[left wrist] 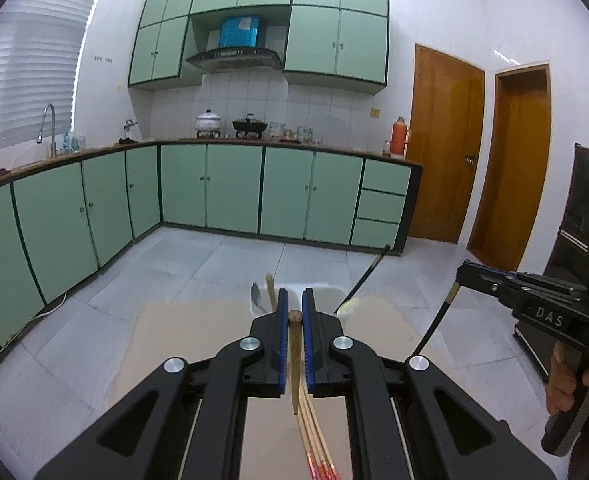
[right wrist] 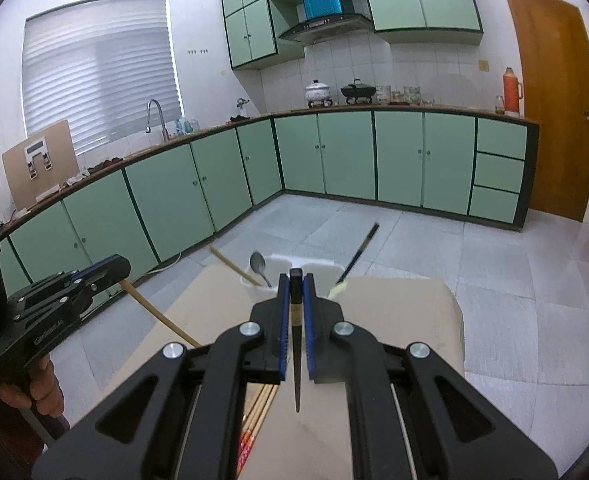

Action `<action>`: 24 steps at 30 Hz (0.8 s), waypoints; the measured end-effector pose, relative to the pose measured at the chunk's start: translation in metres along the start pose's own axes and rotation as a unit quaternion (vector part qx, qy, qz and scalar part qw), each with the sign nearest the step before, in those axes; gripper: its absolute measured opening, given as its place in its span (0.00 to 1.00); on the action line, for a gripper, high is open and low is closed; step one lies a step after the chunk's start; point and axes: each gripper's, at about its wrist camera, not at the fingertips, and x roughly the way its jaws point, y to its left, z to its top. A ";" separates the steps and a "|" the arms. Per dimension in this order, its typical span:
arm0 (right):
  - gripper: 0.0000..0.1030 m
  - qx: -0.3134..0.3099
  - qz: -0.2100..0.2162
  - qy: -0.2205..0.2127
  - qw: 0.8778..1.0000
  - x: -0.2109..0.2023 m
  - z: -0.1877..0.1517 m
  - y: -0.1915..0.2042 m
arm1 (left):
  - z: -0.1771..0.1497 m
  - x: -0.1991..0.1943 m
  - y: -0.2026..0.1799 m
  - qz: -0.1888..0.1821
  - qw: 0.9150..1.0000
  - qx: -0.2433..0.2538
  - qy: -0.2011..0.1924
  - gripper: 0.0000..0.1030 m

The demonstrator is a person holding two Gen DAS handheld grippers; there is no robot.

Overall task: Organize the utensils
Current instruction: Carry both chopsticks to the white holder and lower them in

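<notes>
My left gripper [left wrist: 294, 300] is shut on a wooden chopstick [left wrist: 295, 364] that points back toward the camera. My right gripper [right wrist: 295, 284] is shut on a black chopstick [right wrist: 296, 344], held above the tan table [right wrist: 406, 312]. A white utensil holder [right wrist: 314, 268] stands at the table's far edge with a metal spoon [right wrist: 259, 266] and a wooden chopstick [right wrist: 234, 267] in its left part and a black chopstick [right wrist: 358, 254] in its right part. Several bamboo chopsticks with red ends [left wrist: 314, 440] lie on the table under the grippers. The right gripper also shows in the left wrist view [left wrist: 460, 270].
The table [left wrist: 182, 340] stands in a kitchen with green cabinets [left wrist: 234, 188] and a tiled floor [left wrist: 94, 320]. The left gripper [right wrist: 118, 264] and its hand show at the left of the right wrist view. Wooden doors [left wrist: 446, 140] are at the right.
</notes>
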 end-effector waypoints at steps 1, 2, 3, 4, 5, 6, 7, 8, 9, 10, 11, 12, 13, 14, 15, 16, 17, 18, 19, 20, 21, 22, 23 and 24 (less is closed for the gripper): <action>0.06 -0.001 0.001 -0.003 1.000 0.000 0.004 0.000 | 0.004 -0.001 -0.001 -0.001 1.000 0.000 -0.003 0.06; 0.06 -0.003 0.001 -0.008 1.000 0.000 0.010 0.000 | 0.009 -0.001 -0.002 -0.003 1.000 0.002 -0.009 0.06; 0.06 -0.005 0.001 -0.011 1.000 0.000 0.014 0.000 | 0.014 -0.001 -0.003 -0.004 1.000 0.003 -0.014 0.06; 0.06 -0.007 0.001 -0.017 1.000 -0.001 0.019 0.002 | 0.020 0.000 -0.005 -0.005 1.000 0.005 -0.019 0.06; 0.06 -0.009 0.002 -0.025 1.000 -0.001 0.027 0.002 | 0.023 0.000 -0.005 -0.006 1.000 0.006 -0.023 0.06; 0.06 -0.011 0.002 -0.030 0.999 -0.001 0.033 0.001 | 0.030 0.000 -0.006 -0.007 0.999 0.007 -0.031 0.06; 0.06 -0.012 0.002 -0.034 0.999 -0.001 0.038 0.001 | 0.035 0.000 -0.006 -0.008 0.999 0.007 -0.036 0.06; 0.06 -0.015 0.001 -0.041 0.999 0.000 0.046 0.001 | 0.039 0.001 -0.006 -0.008 0.999 0.007 -0.041 0.06; 0.06 -0.016 0.001 -0.044 0.999 0.000 0.050 0.000 | 0.044 0.002 -0.007 -0.007 0.999 0.006 -0.047 0.06; 0.06 -0.017 0.000 -0.049 0.999 0.002 0.056 -0.001 | 0.051 0.004 -0.006 -0.006 0.998 0.004 -0.055 0.06; 0.06 -0.015 -0.001 -0.054 0.998 0.004 0.063 -0.003 | 0.057 0.005 -0.006 -0.005 0.998 0.003 -0.060 0.06; 0.06 -0.013 0.000 -0.058 0.998 0.005 0.068 -0.004 | 0.062 0.006 -0.006 -0.005 0.998 0.002 -0.065 0.06; 0.06 -0.012 0.000 -0.062 0.998 0.006 0.073 -0.006 | 0.068 0.008 -0.006 -0.001 0.997 0.002 -0.073 0.06; 0.06 -0.012 -0.001 -0.068 0.998 0.008 0.080 -0.008 | 0.073 0.010 -0.005 0.001 0.997 0.002 -0.078 0.06; 0.06 -0.013 -0.003 -0.073 0.997 0.010 0.085 -0.009 | 0.078 0.012 -0.005 0.002 0.997 0.001 -0.082 0.06; 0.06 -0.015 -0.006 -0.079 0.997 0.013 0.092 -0.010 | 0.083 0.015 -0.003 0.003 0.996 -0.001 -0.087 0.06; 0.06 -0.016 -0.008 -0.081 0.997 0.016 0.096 -0.011 | 0.088 0.018 -0.002 0.005 0.996 -0.003 -0.091 0.06; 0.06 -0.018 -0.009 -0.084 0.996 0.019 0.101 -0.012 | 0.093 0.022 -0.001 0.007 0.995 -0.006 -0.095 0.06; 0.06 -0.019 -0.011 -0.085 0.996 0.023 0.105 -0.013 | 0.098 0.026 0.001 0.008 0.995 -0.008 -0.098 0.06; 0.06 -0.021 -0.012 -0.087 0.996 0.028 0.110 -0.014 | 0.102 0.030 0.001 0.009 0.995 -0.009 -0.099 0.06; 0.06 -0.022 -0.014 -0.087 0.996 0.033 0.113 -0.015 | 0.106 0.035 0.002 0.010 0.995 -0.010 -0.101 0.06; 0.06 -0.023 -0.016 -0.087 0.996 0.037 0.116 -0.016 | 0.109 0.041 0.002 0.011 0.995 -0.010 -0.101 0.06; 0.06 -0.025 -0.019 -0.086 0.996 0.043 0.118 -0.017 | 0.110 0.044 0.002 0.013 0.995 -0.009 -0.101 0.06; 0.06 -0.025 -0.021 -0.084 0.996 0.049 0.119 -0.018 | 0.111 0.050 0.002 0.015 0.995 -0.008 -0.099 0.06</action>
